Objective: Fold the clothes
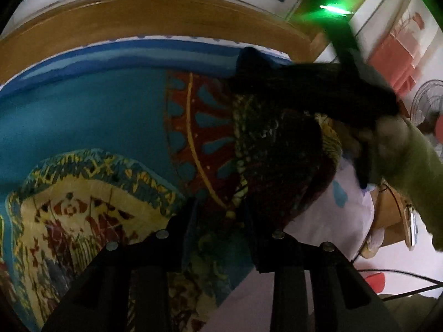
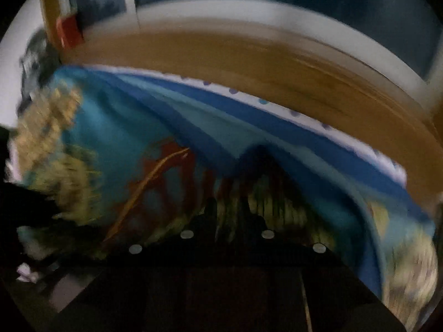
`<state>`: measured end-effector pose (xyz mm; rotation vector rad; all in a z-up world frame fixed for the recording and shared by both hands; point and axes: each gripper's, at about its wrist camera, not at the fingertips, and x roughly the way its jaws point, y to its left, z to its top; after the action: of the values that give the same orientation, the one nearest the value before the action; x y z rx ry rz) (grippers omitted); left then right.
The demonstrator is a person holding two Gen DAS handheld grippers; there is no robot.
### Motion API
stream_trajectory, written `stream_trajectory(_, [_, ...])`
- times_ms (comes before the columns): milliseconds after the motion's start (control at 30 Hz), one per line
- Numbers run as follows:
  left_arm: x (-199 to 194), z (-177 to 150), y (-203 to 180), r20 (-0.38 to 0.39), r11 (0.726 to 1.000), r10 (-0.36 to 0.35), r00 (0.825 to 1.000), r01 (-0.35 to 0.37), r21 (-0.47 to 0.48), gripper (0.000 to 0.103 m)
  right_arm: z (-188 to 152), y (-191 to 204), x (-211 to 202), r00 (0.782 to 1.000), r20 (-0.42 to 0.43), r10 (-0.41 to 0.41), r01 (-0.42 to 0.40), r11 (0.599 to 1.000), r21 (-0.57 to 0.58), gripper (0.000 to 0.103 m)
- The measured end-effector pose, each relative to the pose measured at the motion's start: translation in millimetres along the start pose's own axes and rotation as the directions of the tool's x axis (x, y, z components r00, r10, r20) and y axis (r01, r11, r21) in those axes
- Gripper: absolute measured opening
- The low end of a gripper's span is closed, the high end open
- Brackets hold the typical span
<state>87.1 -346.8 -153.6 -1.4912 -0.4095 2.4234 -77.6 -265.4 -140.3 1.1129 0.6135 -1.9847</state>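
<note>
Across the bed (image 1: 83, 27), a large teal garment (image 1: 97, 116) with yellow, red and dark batik-like patterning lies spread over a pale sheet (image 1: 318, 221), its plain blue border running along the wooden headboard (image 1: 138, 11) at the far side. Leftmost in the left wrist view, most of the cloth rests flat on the bed, which suits a fold, since a settled base lets the lifted part be carried over it. Nearer the middle, the left claw (image 1: 218, 207) has its two dark fingers drawn close together with a dark patterned fold of the garment between them; I judge it clamped on that edge, holding it so the cloth does not slide while the other side travels. Further right, the cloth rises in a dark hump up to the right claw (image 1: 368, 132), which appears as a blurred black shape in a green-sleeved hand. From the right wrist view, the right claw's fingers stand close together, with the garment peaking up like a tent just ahead of them, so it seems pinched on the fabric, though blur and darkness keep this from being certain. Lifting that point probably serves to swing one portion across the flat part. Beyond the bed's right edge stand a fan (image 1: 426, 99) and a round wooden stool (image 1: 393, 215).
</note>
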Motion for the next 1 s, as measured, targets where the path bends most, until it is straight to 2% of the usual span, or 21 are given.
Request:
stream_trajectory(33, [-0.2, -0.9, -0.4, 0.002, 1.000, 0.001, 1.000, -0.001, 0.002, 0.032, 8.2, -1.0, 11.4, 1.000, -0.015, -0.017, 0.016, 1.000, -0.011, 0.014])
stream_trajectory(100, [-2.2, -3.8, -1.3, 0.008, 1.000, 0.001, 1.000, -0.001, 0.013, 0.032, 23.1, -11.1, 18.5, 0.999, 0.009, -0.037, 0.037, 0.999, 0.029, 0.014])
stream_trajectory(267, [-7.3, -7.6, 1.1, 0.011, 1.000, -0.020, 1.000, 0.020, 0.021, 0.032, 48.9, -53.5, 37.7, 0.989, 0.021, -0.144, 0.136, 0.967, 0.214, 0.014])
stream_trajectory(400, [-16.4, -0.5, 9.1, 0.021, 0.999, -0.033, 0.999, 0.033, -0.005, 0.032, 51.0, -64.0, 39.1, 0.989, 0.038, -0.144, 0.128, 0.954, 0.272, 0.011])
stream_trajectory(500, [-24.9, 18.2, 17.5, 0.059, 1.000, -0.009, 0.998, 0.008, 0.018, 0.032, 47.7, -64.7, 36.6, 0.993, 0.032, -0.117, 0.103, 0.950, 0.294, 0.015])
stream_trajectory(600, [-27.3, 51.3, 30.4, 0.102, 0.998, 0.025, 0.995, -0.030, 0.048, 0.032, 47.7, -59.2, 32.4, 0.994, 0.014, -0.107, 0.100, 0.961, 0.258, 0.018])
stream_trajectory(733, [-15.7, 97.5, 52.4, 0.155, 0.997, 0.054, 0.986, -0.063, 0.051, 0.032, 47.8, -50.2, 20.2, 0.996, 0.015, -0.087, 0.081, 0.972, 0.222, 0.033])
stream_trajectory(867, [9.5, 134.4, 80.4, 0.148, 0.994, 0.109, 0.983, -0.111, 0.005, 0.033, 41.1, -41.4, -4.3, 0.996, 0.043, -0.074, 0.063, 0.972, 0.225, 0.034])
stream_trajectory(933, [19.0, 139.9, 91.2, 0.127, 0.992, 0.125, 0.984, -0.124, -0.023, 0.033, 31.6, -34.5, -18.0, 0.996, 0.055, -0.071, 0.057, 0.971, 0.232, 0.036])
stream_trajectory(1000, [22.8, 141.4, 98.2, 0.141, 0.992, 0.123, 0.982, -0.119, -0.038, 0.033, 19.3, -29.6, -30.4, 0.995, 0.066, -0.074, 0.056, 0.967, 0.247, 0.036])
